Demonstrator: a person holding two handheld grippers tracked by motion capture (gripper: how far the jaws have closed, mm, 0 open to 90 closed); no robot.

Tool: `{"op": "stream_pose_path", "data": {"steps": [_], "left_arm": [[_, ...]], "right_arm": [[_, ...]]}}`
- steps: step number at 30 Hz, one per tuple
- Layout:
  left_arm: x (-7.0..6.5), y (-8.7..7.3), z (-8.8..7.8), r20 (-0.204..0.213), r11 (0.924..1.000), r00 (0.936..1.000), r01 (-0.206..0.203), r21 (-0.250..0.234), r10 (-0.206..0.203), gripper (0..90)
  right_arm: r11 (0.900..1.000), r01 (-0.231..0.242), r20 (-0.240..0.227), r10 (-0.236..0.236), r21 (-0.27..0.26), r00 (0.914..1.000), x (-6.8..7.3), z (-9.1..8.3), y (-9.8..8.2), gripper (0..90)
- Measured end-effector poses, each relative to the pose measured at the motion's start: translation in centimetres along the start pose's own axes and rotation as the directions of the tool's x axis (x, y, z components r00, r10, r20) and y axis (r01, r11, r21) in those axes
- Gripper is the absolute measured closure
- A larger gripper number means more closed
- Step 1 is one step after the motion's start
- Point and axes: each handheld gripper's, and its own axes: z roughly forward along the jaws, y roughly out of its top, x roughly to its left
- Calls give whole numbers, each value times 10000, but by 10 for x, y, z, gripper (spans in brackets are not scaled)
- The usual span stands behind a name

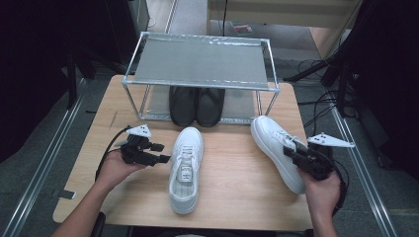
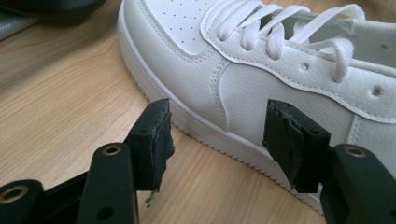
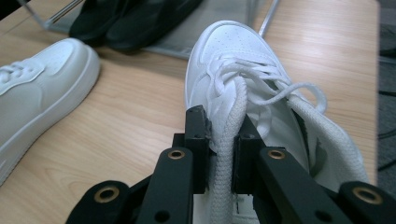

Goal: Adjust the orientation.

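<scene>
Two white sneakers lie on the wooden counter (image 1: 232, 197), in front of a metal-framed shoe rack (image 1: 200, 61) that stands at the far side. The rack has a grey fabric top shelf, and a pair of black shoes (image 1: 196, 105) sits side by side on its lower shelf, toes pointing near.

The left white sneaker (image 1: 186, 169) lies flat near the middle of the counter, its toe pointing far toward the black shoes. The right white sneaker (image 1: 277, 150) lies near the right edge of the counter, angled, its toe toward the rack's right leg.

The right tongs (image 3: 220, 154), held in the person's right hand (image 1: 322, 193), are clamped on the collar edge of the right white sneaker beside its laces, the jaws pressed close on either side of the padded rim.

The left tongs (image 2: 219, 135), held in the left hand (image 1: 114, 169), sit just left of the left white sneaker. Their jaws stand apart, pointing at the sneaker's side wall without gripping it.
</scene>
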Motion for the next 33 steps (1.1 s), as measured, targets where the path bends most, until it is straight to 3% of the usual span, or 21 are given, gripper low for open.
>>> {"op": "stream_pose_path", "data": {"steps": [7,17,27,33], "left_arm": [[1,0,-1,42,10000,10000,34,-54,-33,420],[1,0,-1,94,10000,9999,47,-75,-46,420],[1,0,0,129,10000,9999,10,-59,-9,420],[1,0,1,166,10000,9999,-34,-5,34,420]], "right_arm": [[9991,337,-684,-318,276,9971,23,21,1,816],[9941,918,-1279,-838,580,9882,56,48,-1,816],[9817,1671,-1357,-1540,913,9787,84,66,-8,818],[9857,1345,-1588,-1174,1014,9803,93,71,-9,820]]}}
